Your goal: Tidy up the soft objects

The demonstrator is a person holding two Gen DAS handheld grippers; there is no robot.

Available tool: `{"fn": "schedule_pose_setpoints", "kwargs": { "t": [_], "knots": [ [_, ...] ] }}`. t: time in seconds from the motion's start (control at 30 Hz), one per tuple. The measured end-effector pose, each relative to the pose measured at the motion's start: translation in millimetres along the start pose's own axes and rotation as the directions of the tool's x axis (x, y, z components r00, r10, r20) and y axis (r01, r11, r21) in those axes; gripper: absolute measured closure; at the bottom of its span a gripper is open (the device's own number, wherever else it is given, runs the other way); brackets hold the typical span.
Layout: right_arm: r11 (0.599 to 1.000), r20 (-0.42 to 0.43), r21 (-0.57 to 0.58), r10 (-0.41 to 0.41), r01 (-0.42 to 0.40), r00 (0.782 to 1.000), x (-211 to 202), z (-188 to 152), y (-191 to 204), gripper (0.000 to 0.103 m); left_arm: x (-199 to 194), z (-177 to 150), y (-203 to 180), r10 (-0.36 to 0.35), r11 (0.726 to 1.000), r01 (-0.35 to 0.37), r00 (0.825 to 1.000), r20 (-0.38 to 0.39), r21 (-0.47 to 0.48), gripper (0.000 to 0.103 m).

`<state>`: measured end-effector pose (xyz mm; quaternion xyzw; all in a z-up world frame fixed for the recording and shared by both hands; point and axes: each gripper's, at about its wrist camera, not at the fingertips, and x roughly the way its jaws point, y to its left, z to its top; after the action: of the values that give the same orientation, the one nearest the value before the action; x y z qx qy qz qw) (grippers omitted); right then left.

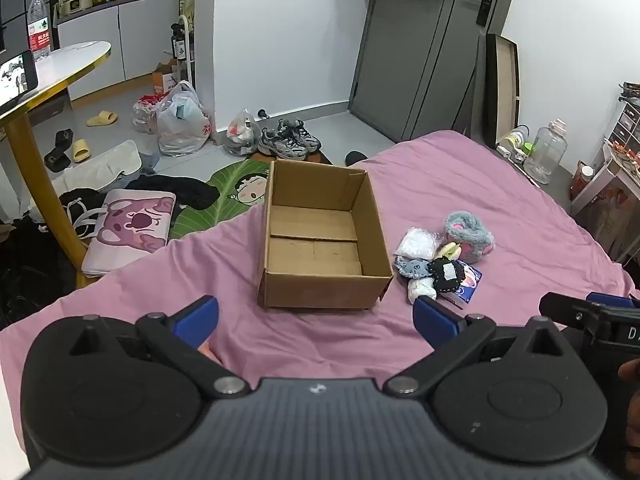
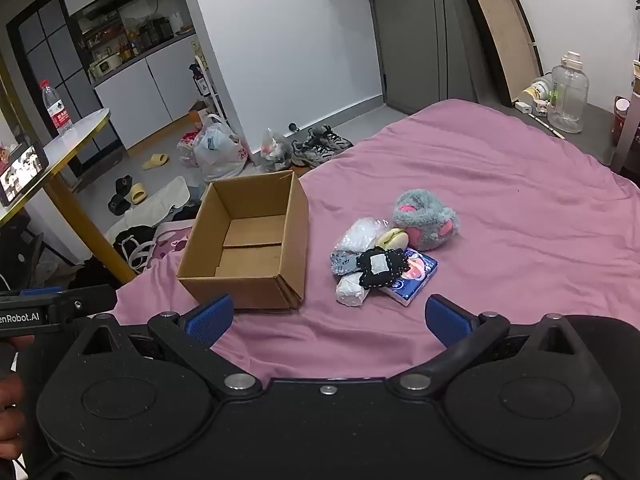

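Observation:
An open, empty cardboard box [image 1: 320, 240] [image 2: 248, 248] sits on a pink bedsheet [image 1: 480, 184] [image 2: 500, 200]. Right of it lies a small pile: a grey-and-pink fluffy plush [image 1: 468, 236] [image 2: 426, 218], a white bag [image 1: 416, 242] [image 2: 360, 234], a black stitched pouch [image 1: 444, 274] [image 2: 382, 266], a grey sock [image 2: 344, 262], a white roll [image 2: 352, 294] and a blue packet [image 2: 416, 276]. My left gripper [image 1: 316, 316] stands open above the sheet, short of the box. My right gripper [image 2: 330, 316] is open too, short of the pile. Both hold nothing.
Beyond the bed's far edge the floor holds sneakers [image 1: 290, 140], plastic bags [image 1: 180, 120], slippers and clothes. A round yellow-legged table [image 1: 60, 64] with a water bottle and phone stands left. A large clear jug [image 2: 568, 96] and leaning frame stand back right.

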<state>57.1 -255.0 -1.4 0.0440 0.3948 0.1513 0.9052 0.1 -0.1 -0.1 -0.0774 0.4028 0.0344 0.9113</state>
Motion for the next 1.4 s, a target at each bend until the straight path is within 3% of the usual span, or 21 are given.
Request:
{"fn": "schedule_pose_setpoints", "kwargs": {
  "t": [1.4],
  "knots": [
    [0.999,-0.016,-0.028,-0.041,0.04,0.999,-10.5,-9.0,5.6,0.0,-15.5,-6.8,-8.4,-0.024,1.0,0.024,1.0,0.002,-0.01,0.0]
  ]
}}
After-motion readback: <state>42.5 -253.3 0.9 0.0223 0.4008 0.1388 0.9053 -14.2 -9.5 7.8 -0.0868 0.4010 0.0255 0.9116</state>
